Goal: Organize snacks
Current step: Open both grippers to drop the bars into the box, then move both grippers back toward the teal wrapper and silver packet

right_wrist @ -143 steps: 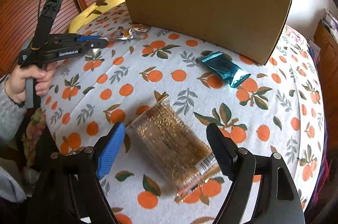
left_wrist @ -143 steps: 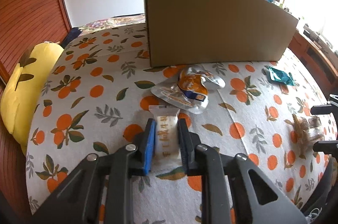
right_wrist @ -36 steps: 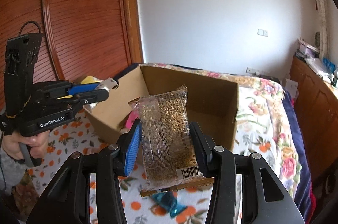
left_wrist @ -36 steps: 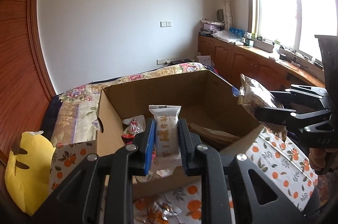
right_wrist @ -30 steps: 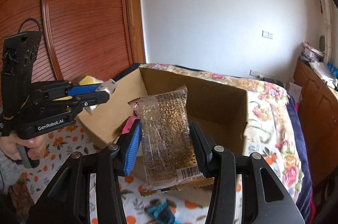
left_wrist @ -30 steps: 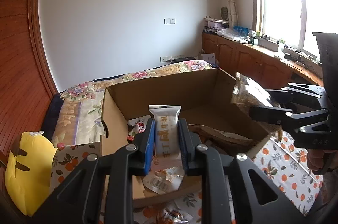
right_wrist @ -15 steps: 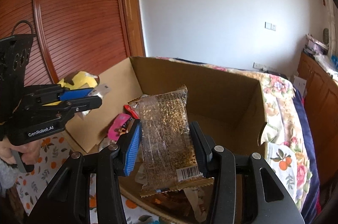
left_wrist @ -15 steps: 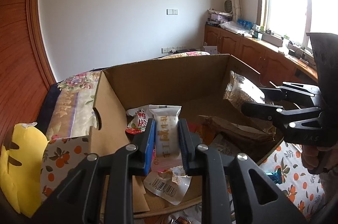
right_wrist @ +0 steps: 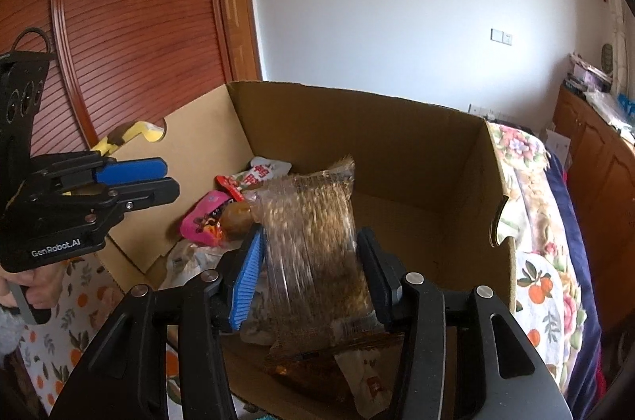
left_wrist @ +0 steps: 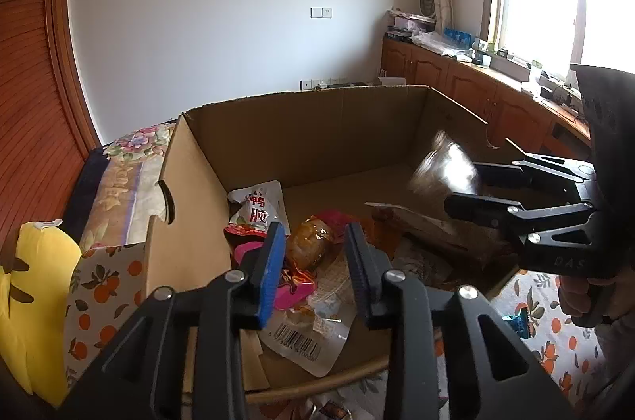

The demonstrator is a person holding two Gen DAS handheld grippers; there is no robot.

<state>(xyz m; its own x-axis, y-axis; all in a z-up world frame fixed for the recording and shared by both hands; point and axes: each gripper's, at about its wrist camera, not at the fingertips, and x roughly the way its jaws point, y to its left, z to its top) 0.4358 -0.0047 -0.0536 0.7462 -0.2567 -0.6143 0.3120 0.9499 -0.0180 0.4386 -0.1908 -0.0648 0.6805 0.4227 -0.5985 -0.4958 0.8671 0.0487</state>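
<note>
1. Over the open cardboard box point(left_wrist: 317, 142), both grippers hung above a loose pile of snack packets; the box sat on an orange-print tablecloth point(left_wrist: 547, 336).
2. The left gripper point(left_wrist: 315, 261) had its jaws parted with nothing between them; wrapped snacks, among them a white packet with red print point(left_wrist: 260, 210) and a pink packet point(right_wrist: 204, 213), lay on the box floor below.
3. The right gripper point(right_wrist: 307, 273) had its jaws spread slightly wider than the clear packet of brown grain-like snack point(right_wrist: 313, 241). The packet was blurred and looked to be dropping free toward the pile, though contact at the pads could not be ruled out.
4. The packet was probably light, with crinkly, slippery film and brittle contents. Any further grasp would best pinch across its flat middle, gently, rather than at the thin sealed ends.
5. A small teal packet point(left_wrist: 518, 321) lay outside on the cloth beside the box, probably awaiting collection.
</note>
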